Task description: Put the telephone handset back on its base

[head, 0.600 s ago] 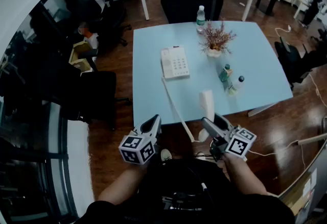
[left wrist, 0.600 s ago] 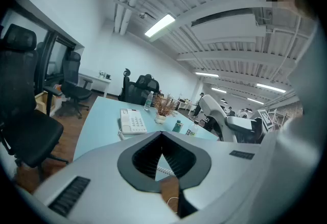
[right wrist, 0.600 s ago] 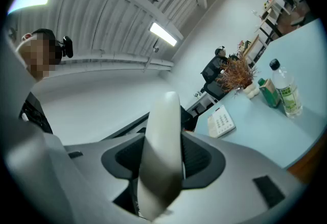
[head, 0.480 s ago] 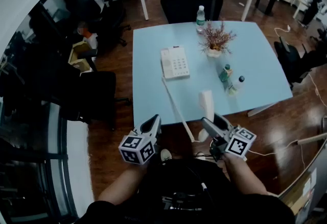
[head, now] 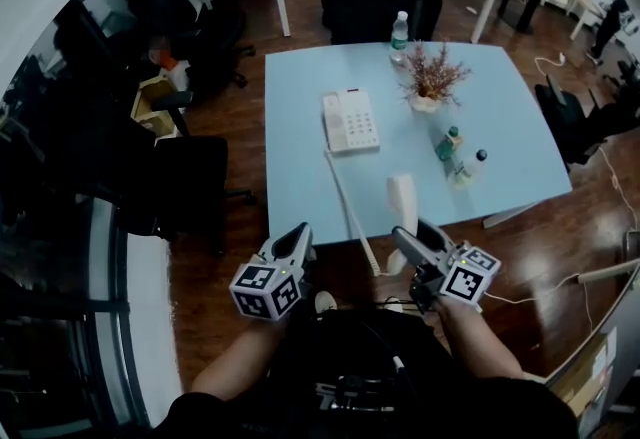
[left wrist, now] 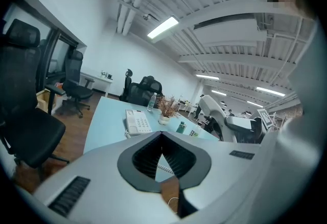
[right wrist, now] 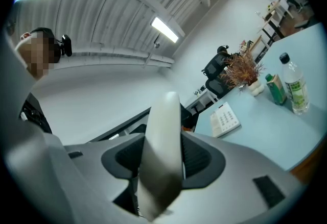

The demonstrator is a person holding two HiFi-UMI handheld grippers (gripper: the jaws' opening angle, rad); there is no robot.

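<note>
Right gripper view: handset (right wrist: 164, 121) pinched upright between jaws of right gripper (right wrist: 162, 167).

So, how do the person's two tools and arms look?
Both the left tool and right tool are grey, wedge-shaped shells. Each carries a white cube with black square markers. Black ribbed pads line the jaws inside. The forearms are bare; the person wears a dark top.

Left gripper (head: 298, 235), lower centre-left of head view: jaws closed together, nothing between. Right gripper (head: 405, 242), lower centre-right: jaws clamped on handset (head: 403, 199), held upright. Left forearm (head: 235, 372) and right forearm (head: 482, 352) rise from bottom edge.
</note>
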